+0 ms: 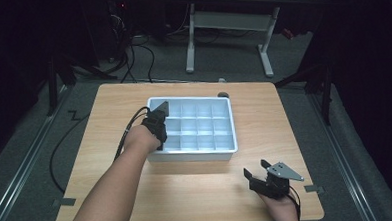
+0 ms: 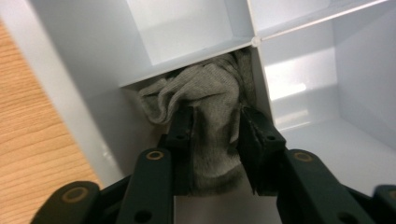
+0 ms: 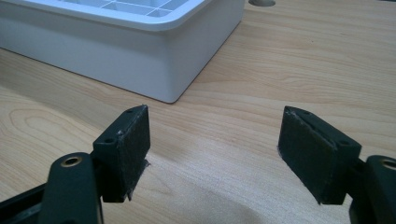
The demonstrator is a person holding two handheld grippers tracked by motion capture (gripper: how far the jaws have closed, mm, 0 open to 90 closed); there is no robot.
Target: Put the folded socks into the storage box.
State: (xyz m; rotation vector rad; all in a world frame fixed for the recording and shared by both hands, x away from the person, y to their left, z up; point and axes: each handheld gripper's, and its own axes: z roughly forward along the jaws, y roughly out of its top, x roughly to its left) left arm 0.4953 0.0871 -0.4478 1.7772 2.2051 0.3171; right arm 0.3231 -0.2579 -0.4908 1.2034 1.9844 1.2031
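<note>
Looks like a lab: dark room, floor cables (image 1: 131, 58), adjustable bench (image 1: 230, 19) (white legs), carpet floor (image 1: 26, 163).

The lower part of the grey sock (image 2: 212, 121) is being hidden behind the left tool (image 2: 215, 128), and its upper end is being covered by the divider of the white box (image 2: 84, 70). The white box (image 3: 140, 60) is being cut off by the top edge. The small dark object (image 1: 223, 95) behind the box is being shown too small to tell.
</note>
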